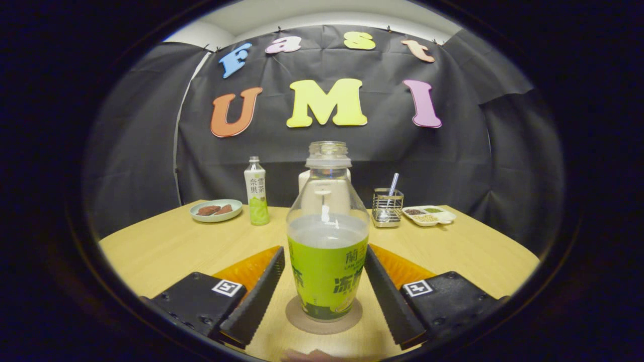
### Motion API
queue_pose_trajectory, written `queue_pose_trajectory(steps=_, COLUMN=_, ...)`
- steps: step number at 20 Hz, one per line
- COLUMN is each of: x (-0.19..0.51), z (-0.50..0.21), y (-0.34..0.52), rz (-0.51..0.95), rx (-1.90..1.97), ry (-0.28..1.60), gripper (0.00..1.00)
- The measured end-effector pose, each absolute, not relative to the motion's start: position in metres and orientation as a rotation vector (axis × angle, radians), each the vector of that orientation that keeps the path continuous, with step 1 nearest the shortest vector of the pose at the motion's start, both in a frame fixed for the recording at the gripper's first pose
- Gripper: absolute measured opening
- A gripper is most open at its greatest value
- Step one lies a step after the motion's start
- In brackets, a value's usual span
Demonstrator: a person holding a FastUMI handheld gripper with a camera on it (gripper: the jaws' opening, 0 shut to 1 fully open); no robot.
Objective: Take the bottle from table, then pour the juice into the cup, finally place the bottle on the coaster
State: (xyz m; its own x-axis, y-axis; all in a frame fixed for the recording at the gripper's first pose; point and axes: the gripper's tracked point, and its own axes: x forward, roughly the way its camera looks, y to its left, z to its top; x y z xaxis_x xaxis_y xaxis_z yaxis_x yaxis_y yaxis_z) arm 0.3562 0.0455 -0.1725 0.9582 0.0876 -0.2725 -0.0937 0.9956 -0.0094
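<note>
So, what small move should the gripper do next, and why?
Probably back the gripper straight away. The bottle already stands upright on the coaster, cap off, and the fingers sit at its sides with slight gaps, seemingly open, so it looks released.

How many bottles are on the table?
2. One open bottle stands on the coaster between the gripper fingers; a smaller bottle stands beyond, beside the plate. Others may hide behind the near one.

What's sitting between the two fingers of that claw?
In the gripper view, an uncapped juice bottle with a green label stands on a round coaster between them.
</note>
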Motion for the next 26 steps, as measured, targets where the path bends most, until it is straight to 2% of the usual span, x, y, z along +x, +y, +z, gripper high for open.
queue_pose_trajectory(steps=2, x=0.344, z=-0.162, y=0.044, rz=0.107, rx=-0.03, ry=0.264, gripper=1.0)
queue_pose_trajectory(steps=3, x=0.337, z=-0.155, y=0.044, rz=0.12, rx=-0.032, ry=0.254, gripper=1.0)
queue_pose_trajectory(steps=9, x=0.271, z=-0.105, y=0.031, rz=0.132, rx=-0.087, ry=0.178, gripper=1.0)
queue_pose_trajectory(steps=17, x=0.159, z=-0.063, y=-0.028, rz=0.017, rx=-0.179, ry=0.046, gripper=1.0)
queue_pose_trajectory(steps=26, x=0.107, z=-0.076, y=-0.082, rz=0.022, rx=-0.095, ry=0.073, gripper=1.0)
